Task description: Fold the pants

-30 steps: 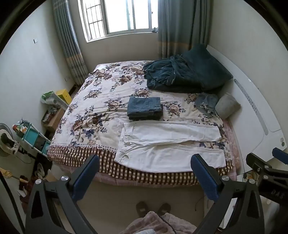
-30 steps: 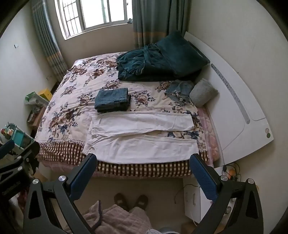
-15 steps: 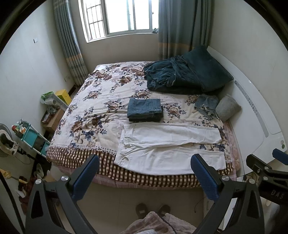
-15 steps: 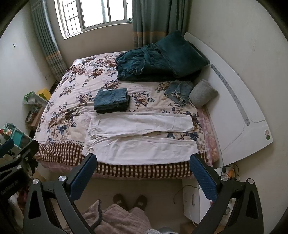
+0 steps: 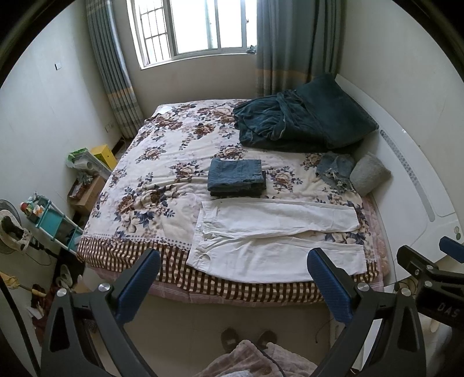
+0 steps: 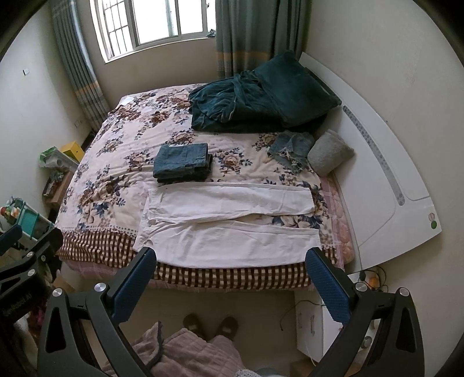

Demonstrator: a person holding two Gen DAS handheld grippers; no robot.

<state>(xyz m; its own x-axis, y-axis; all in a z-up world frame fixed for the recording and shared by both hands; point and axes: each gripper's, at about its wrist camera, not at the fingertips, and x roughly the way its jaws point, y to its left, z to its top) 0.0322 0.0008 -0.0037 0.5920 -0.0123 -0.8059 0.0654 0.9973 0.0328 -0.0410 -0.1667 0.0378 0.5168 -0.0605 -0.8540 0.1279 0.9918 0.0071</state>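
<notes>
On the near edge of a floral-covered bed (image 5: 162,174): one pair of white pants (image 5: 272,237), spread flat, waistband to the left, two legs running right with a narrow gap between them, nearer leg lying over the checked border. Just beyond the pants, one folded stack of blue denim (image 5: 236,177). Farther right, near the white headboard (image 6: 385,179), one crumpled scrap of frayed denim (image 6: 291,150) touching one grey rolled cushion (image 6: 329,155). At the far right corner, one heap of dark teal bedding (image 5: 301,119). Above the bed's front edge, well apart from the cloth, two handheld grippers: left gripper (image 5: 232,285) and right gripper (image 6: 230,285), each with jaws spread wide and holding nothing. Below, on the floor, two dark slippers (image 6: 210,323). Behind the bed, one barred window (image 5: 191,27) flanked by two curtains. Along the left wall, one small teal shelf rack (image 5: 55,223) and one yellow box (image 5: 104,152).
</notes>
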